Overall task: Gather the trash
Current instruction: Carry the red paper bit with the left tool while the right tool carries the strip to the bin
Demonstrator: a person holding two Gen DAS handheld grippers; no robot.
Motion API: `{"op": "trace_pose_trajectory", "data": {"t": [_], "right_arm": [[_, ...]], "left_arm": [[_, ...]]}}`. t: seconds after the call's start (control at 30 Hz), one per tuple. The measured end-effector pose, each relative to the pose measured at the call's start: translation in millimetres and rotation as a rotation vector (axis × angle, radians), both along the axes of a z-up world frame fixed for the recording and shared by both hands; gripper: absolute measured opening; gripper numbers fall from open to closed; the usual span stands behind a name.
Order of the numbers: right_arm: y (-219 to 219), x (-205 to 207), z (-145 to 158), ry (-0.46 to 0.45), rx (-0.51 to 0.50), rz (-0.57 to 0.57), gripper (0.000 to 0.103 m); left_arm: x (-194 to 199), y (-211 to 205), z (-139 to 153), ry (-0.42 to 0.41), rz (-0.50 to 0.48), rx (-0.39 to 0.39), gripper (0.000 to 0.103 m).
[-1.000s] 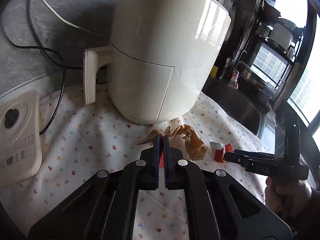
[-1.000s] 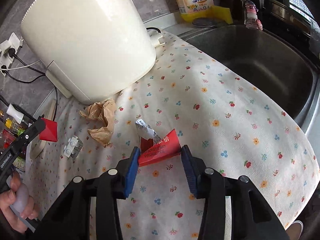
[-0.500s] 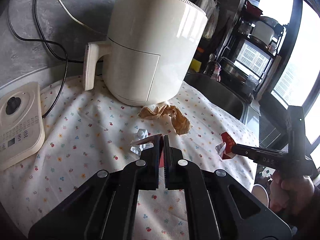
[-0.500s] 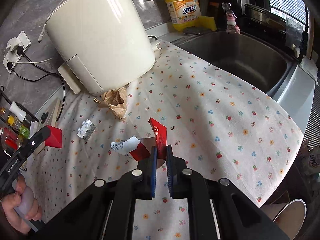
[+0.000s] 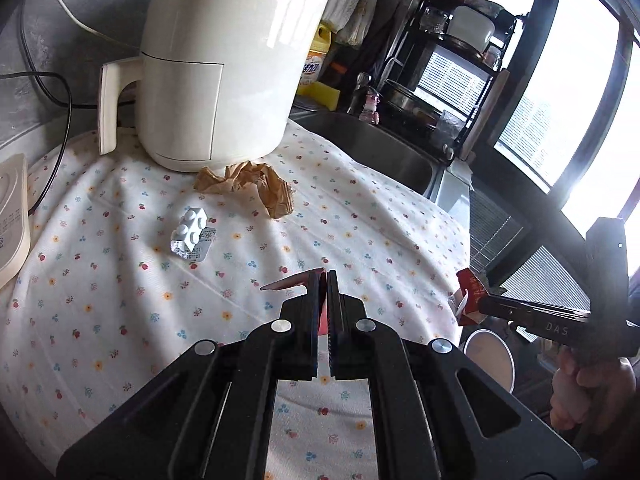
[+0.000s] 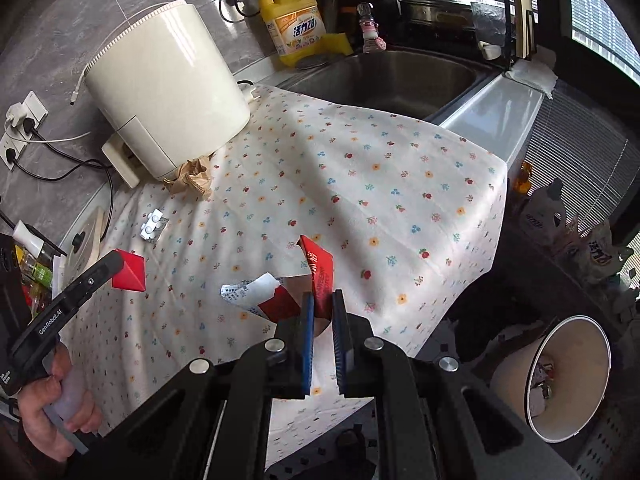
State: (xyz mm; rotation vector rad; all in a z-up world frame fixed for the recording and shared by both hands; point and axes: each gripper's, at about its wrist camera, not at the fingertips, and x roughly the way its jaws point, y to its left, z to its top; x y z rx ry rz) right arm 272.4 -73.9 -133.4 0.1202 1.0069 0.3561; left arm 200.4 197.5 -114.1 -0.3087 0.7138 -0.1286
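Observation:
My left gripper (image 5: pixel 324 276) is shut on a small red scrap (image 5: pixel 290 282) above the floral cloth (image 5: pixel 120 300); the right wrist view shows it from the side (image 6: pixel 114 264). My right gripper (image 6: pixel 322 300) is shut on a torn red and white wrapper (image 6: pixel 318 266), held in the air near the cloth's right edge, also seen in the left wrist view (image 5: pixel 470 290). A crumpled brown paper (image 5: pixel 248 184) and a silver blister pack with a white block on it (image 5: pixel 190 236) lie on the cloth. A white bin (image 6: pixel 568 376) with scraps inside stands on the floor below.
A cream air fryer (image 5: pixel 224 60) stands at the back of the cloth, cables and wall sockets (image 6: pixel 20 120) behind it. A steel sink (image 6: pixel 392 76) and a yellow detergent bottle (image 6: pixel 294 20) lie beyond. A flat white appliance (image 5: pixel 12 216) sits at the left.
My right gripper has closed on the red wrapper, lifted it off the cloth and carried it toward the cloth's edge above the bin. My left gripper has drawn back from the air fryer, still holding its scrap.

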Motion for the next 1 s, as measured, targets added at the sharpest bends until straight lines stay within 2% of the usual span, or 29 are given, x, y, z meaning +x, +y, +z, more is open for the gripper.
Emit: {"op": "trace_pose_trajectory", "data": {"t": [0.23, 0.5, 0.67, 1.0], "right_arm": [[-70.7, -7.9, 8.4, -0.024, 0.019, -0.089, 0.009], [-180.4, -19.8, 11.1, -0.028, -0.001, -0.176, 0.009], [-244.9, -26.2, 1.2, -0.004, 0.007, -0.237, 0.010], [-344.9, -35.7, -18.1, 0.034, 0.000, -0.308, 0.010]], "left_arm": [[17.9, -57.7, 12.0, -0.030, -0.072, 0.013, 0.004], [29.1, -156.6, 19.8, -0.030, -0.134, -0.008, 0.004], [30.5, -215.9, 21.5, -0.012, -0.180, 0.011, 0.004], [26.3, -316.1, 12.8, 0.004, -0.240, 0.027, 0.004]]}}
